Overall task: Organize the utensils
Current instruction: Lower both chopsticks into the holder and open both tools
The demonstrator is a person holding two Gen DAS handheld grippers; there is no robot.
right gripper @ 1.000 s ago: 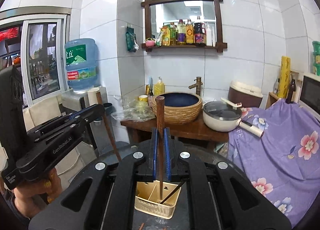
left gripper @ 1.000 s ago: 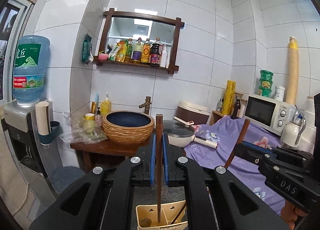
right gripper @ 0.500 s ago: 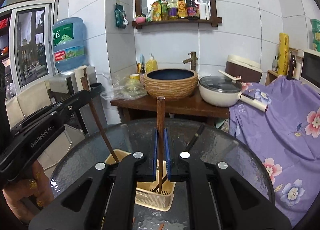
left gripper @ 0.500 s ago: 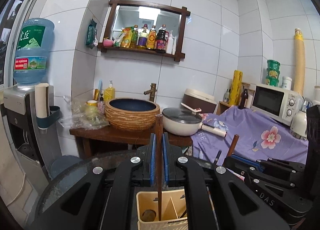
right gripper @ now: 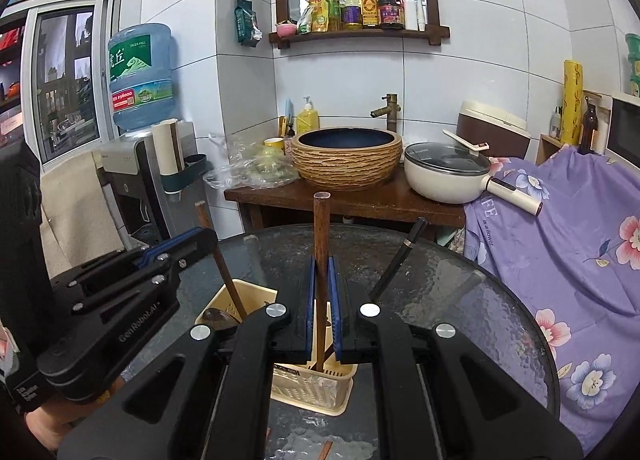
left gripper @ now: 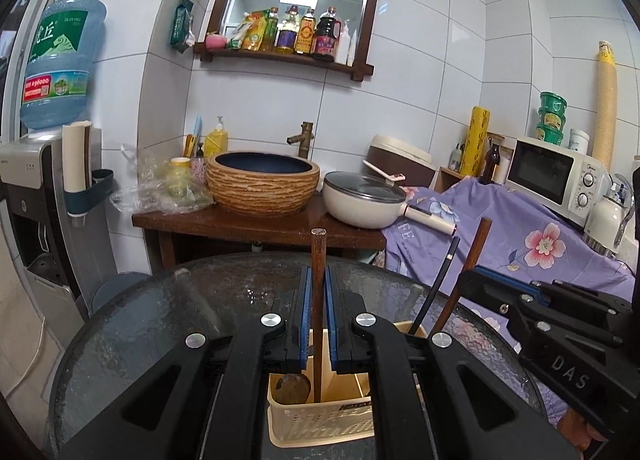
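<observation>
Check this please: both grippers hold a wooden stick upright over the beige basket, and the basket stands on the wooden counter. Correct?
Not quite. The basket stands on the glass table, not the counter, as the right wrist view shows. Both grippers, left and right, do hold sticks.

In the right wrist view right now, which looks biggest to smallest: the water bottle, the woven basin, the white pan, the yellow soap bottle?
1. Woven basin
2. White pan, handle included; close to the basin, so this order is unsure
3. Water bottle
4. Yellow soap bottle

All stand at differing distances, so real sizes may differ.
</observation>
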